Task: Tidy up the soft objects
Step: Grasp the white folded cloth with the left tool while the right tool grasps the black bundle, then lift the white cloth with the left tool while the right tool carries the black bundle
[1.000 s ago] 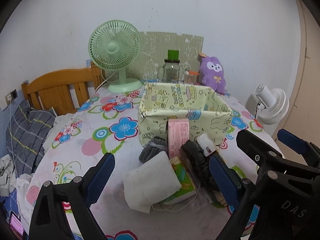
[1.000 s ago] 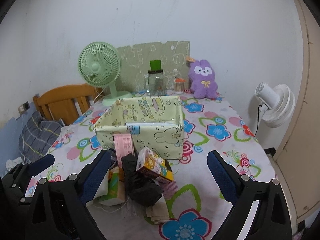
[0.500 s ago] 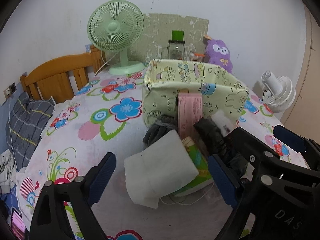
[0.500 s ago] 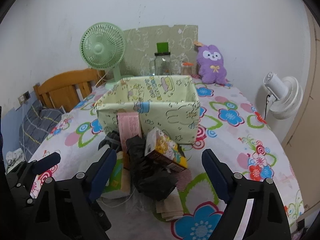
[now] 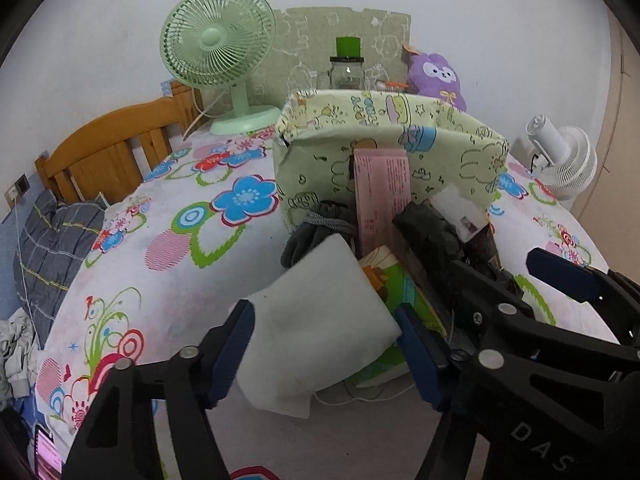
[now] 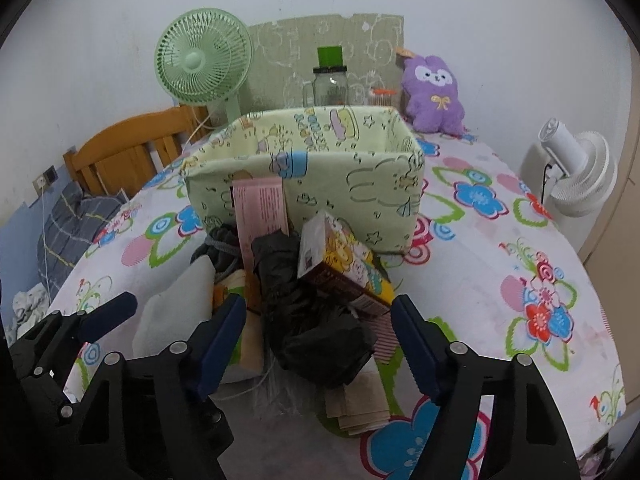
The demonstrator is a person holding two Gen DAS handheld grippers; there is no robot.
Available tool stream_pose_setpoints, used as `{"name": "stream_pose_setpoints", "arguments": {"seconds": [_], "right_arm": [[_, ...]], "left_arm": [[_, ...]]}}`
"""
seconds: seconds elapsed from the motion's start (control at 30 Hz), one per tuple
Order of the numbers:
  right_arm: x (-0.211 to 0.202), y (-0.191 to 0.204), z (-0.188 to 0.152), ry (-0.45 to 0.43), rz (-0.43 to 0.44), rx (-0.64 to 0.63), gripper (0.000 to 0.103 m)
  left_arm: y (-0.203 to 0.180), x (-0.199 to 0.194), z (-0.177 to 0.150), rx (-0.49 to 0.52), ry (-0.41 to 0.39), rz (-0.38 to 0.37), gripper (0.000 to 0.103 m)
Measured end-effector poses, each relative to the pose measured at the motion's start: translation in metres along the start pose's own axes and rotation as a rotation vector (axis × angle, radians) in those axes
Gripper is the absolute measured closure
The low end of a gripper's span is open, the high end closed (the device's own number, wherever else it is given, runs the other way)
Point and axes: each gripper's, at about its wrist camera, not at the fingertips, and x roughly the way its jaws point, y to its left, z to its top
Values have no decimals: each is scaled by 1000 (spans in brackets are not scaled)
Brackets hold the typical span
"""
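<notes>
Near the front edge of the floral-covered worktop point(image 6: 500, 248), we see a heap of things just before the pale green printed fabric box point(image 6: 320, 184). Our left gripper point(image 5: 324, 354) has just been closing its jaws, which now straddle the white square cushion point(image 5: 320, 320), the blue pads at its sides; we cannot tell whether they press it. Our right gripper point(image 6: 318, 348) has likewise been closing, its jaws half open around the crumpled black plastic bag point(image 6: 316, 320), not yet pinching it. Against the box leans a pink printed packet point(image 6: 260, 208).
</notes>
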Motion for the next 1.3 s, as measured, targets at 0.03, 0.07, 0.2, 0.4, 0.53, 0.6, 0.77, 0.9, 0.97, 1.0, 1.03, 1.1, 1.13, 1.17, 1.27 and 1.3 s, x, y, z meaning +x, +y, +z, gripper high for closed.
{"name": "stream_pose_setpoints", "arguments": {"seconds": [0.03,0.07,0.2,0.4,0.53,0.6,0.77,0.9,0.97,1.0,1.03,1.1,1.13,1.17,1.27,1.3], "right_arm": [[3,0,0,12,4,3,31],[5,-1,0,21,9,7,34],[13,-2,-1,45,23,18,40],[14,4,0,42,34,4,50],[10,6,2,30,43,-2,58],[9,7,3,27,50,-1,59],[3,8,5,18,66,0,61],[-1,8,6,16,73,4,61],[-5,8,6,12,77,7,61],[-7,9,7,8,81,7,61],[-8,9,8,5,82,7,61],[-13,9,10,-1,83,8,61],[-15,9,10,-4,82,8,61],[-17,9,11,-6,80,10,61],[-22,8,14,-11,74,14,61],[-25,8,16,-14,72,14,61]], "left_arm": [[0,2,0,-1,5,-4,38],[0,4,0,-3,10,-9,41],[-2,6,0,6,13,-28,54],[-4,7,1,14,8,-48,64],[-5,3,2,16,-6,-53,69],[-5,2,3,17,-11,-56,71],[-5,-4,4,17,-23,-60,74],[-6,-8,6,14,-27,-67,77],[-6,-12,6,11,-32,-70,77],[-6,-14,7,11,-34,-70,78],[-7,-16,7,11,-38,-69,78],[-7,-20,9,10,-45,-72,79],[-7,-22,10,9,-48,-72,79],[-7,-24,11,9,-49,-72,79],[-8,-29,14,7,-55,-76,79],[-9,-31,15,7,-59,-77,79]]}}
